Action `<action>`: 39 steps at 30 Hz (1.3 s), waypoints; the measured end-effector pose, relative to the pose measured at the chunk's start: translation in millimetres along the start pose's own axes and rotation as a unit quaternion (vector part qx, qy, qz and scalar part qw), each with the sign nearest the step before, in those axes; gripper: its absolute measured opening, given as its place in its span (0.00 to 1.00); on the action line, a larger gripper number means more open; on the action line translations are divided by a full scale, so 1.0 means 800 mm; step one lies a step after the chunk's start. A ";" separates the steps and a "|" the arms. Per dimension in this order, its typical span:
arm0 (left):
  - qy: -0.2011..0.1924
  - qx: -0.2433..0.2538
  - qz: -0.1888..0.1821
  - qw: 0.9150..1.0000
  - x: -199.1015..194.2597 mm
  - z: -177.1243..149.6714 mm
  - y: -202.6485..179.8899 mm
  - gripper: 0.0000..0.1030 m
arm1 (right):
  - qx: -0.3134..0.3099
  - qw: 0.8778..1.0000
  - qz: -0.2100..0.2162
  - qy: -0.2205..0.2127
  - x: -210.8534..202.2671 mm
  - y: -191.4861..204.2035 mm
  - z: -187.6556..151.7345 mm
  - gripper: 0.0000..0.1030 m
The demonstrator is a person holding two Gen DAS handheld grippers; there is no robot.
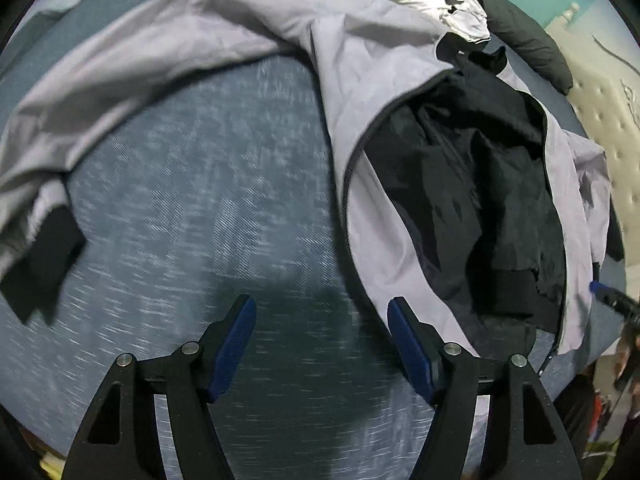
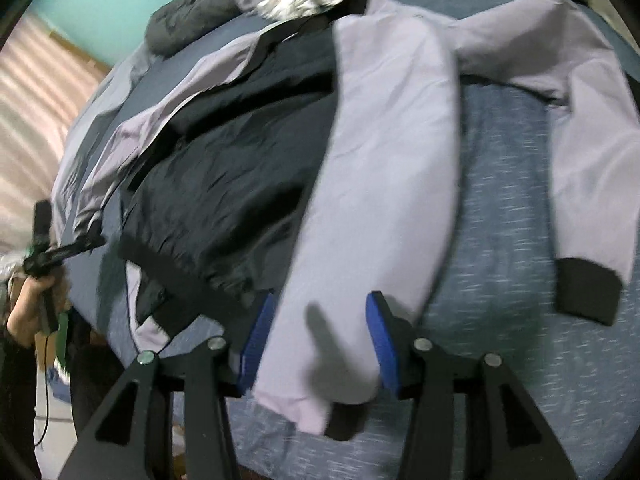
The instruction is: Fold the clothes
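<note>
The left hand-held gripper [image 1: 322, 322] hangs over bare blue bed [image 1: 208, 208] cover, its 2 blue pads spread wide with nothing between them. To its right the lilac jacket [image 1: 360, 52] lies unzipped on the bed, black lining [image 1: 472, 184] showing, 1 sleeve [image 1: 120, 76] stretched left to a black cuff [image 1: 44, 264]. The right hand-held gripper [image 2: 320, 334] is also wide open, its pads flanking the jacket's front panel [image 2: 384, 184] near the hem without pinching it.
</note>
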State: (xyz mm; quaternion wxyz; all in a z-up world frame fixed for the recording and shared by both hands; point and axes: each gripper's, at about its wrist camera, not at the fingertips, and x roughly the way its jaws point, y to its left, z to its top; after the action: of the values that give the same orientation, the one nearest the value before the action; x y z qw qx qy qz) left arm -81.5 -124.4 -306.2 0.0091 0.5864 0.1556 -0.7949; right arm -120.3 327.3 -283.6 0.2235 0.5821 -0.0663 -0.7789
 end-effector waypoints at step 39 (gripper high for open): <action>-0.019 -0.041 -0.080 0.996 0.020 -0.011 -0.003 0.72 | 0.040 0.998 -0.019 -0.055 0.002 -0.008 0.012 0.01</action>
State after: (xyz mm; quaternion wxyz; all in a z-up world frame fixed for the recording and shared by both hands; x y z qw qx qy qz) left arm -78.8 -116.8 -323.0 -0.0272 0.5557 0.2344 -0.7972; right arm -131.5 330.9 -284.5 0.1810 0.5484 -0.0981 -0.8105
